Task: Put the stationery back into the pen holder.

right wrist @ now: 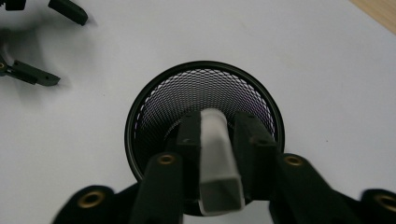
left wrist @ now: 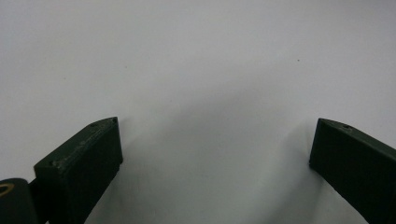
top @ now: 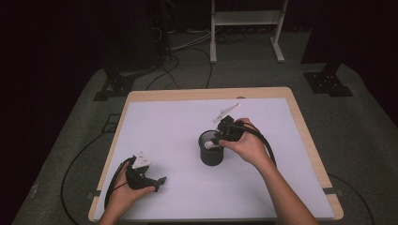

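While the right gripper (right wrist: 212, 140) hangs over the black mesh cup (right wrist: 154, 107), its two jaws squeeze a white block (right wrist: 215, 158) tight between them. The block is long and square at the end, with a smooth, slightly see-through look. Its long side runs along the jaws and points down into the cup's round mouth.

From the high view the block (top: 212, 146) is a small white spot just above the cup (top: 211, 154), which stands near the middle of the white table cover (top: 169, 126). The right gripper view shows the cup's wire net wall up close.

The left gripper (top: 162, 180) rests low on the cover, well apart from the cup. The left gripper view shows its jaws wide apart, holding nothing, over the plain white sheet.
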### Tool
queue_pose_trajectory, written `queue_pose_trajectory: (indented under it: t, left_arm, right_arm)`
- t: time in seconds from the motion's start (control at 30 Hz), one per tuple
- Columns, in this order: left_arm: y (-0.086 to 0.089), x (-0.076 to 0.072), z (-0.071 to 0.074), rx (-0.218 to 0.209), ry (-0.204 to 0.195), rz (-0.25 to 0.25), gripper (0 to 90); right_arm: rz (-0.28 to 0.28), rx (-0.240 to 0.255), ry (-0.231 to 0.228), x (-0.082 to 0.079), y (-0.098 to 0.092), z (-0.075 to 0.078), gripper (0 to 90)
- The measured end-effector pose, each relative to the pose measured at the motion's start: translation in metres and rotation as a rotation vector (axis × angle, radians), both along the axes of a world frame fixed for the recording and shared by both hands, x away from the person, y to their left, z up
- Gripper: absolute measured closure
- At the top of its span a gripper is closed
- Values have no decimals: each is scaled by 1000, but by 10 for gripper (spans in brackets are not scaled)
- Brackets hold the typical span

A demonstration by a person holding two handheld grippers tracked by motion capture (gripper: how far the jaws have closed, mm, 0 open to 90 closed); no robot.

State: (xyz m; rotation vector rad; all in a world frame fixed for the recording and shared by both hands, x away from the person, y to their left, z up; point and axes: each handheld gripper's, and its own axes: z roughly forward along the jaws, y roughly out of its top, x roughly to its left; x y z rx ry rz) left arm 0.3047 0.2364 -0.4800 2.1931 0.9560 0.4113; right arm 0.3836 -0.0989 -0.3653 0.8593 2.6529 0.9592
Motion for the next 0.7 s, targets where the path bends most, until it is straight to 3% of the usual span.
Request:
queue_pose_trajectory:
  t: [0.3,0.6,0.7]
  left_arm:
    - [0,0,0,-1,1,1,16]
    - [0,0,0,-2,6,1,16]
    - [0,0,0,-2,7,2,16]
  right_arm:
    - [-7,10,-7,0,-3,2,719]
    - [-23,26,-21,-5,-22,11,691]
    - [-30,38,-26,-7,-33,12,642]
